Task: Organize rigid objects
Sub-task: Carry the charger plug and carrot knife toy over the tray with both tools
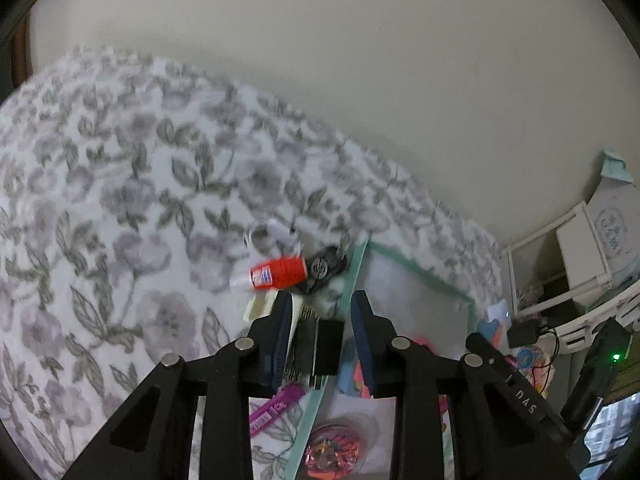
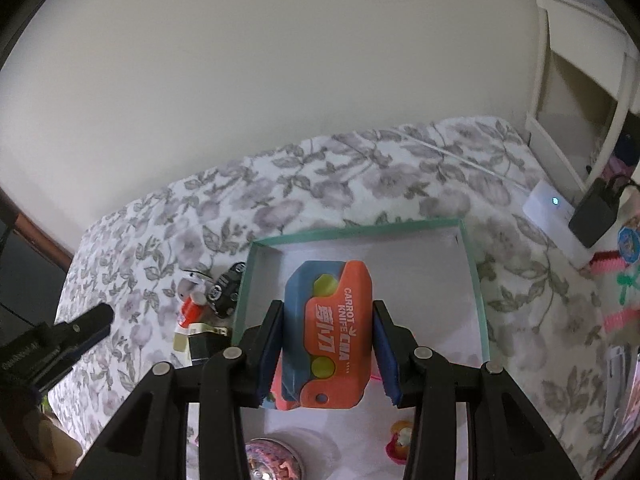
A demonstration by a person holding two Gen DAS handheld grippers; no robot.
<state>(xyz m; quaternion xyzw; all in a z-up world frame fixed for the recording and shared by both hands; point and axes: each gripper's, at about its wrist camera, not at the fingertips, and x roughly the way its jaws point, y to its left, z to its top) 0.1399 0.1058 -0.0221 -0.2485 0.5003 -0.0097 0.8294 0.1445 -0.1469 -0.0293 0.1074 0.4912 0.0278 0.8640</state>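
An orange and blue toy printed "CARROT KNIFE" (image 2: 336, 332) is clamped in my right gripper (image 2: 327, 308), which is shut on it above the green-rimmed white box (image 2: 360, 230). My left gripper (image 1: 321, 296) hovers over the box's left rim (image 1: 352, 276), jaws a little apart with nothing pressed between them. Below it on the bed lie a black block (image 1: 326, 344), a cream item (image 1: 260, 306), a red tube (image 1: 280, 272), a black toy car (image 1: 326, 268) and a white ring piece (image 1: 264, 236). In the right wrist view the left gripper (image 2: 94, 320) sits at far left, clear of that pile (image 2: 216, 292).
A floral bedspread (image 1: 120, 200) covers the surface, with a plain wall behind. A round tin of colourful bits (image 2: 272, 464) and a magenta pack (image 1: 276, 404) lie near the box's front. A white shelf unit (image 2: 576, 120), a black charger (image 2: 592, 216) and pink toys (image 2: 608, 264) crowd the right side.
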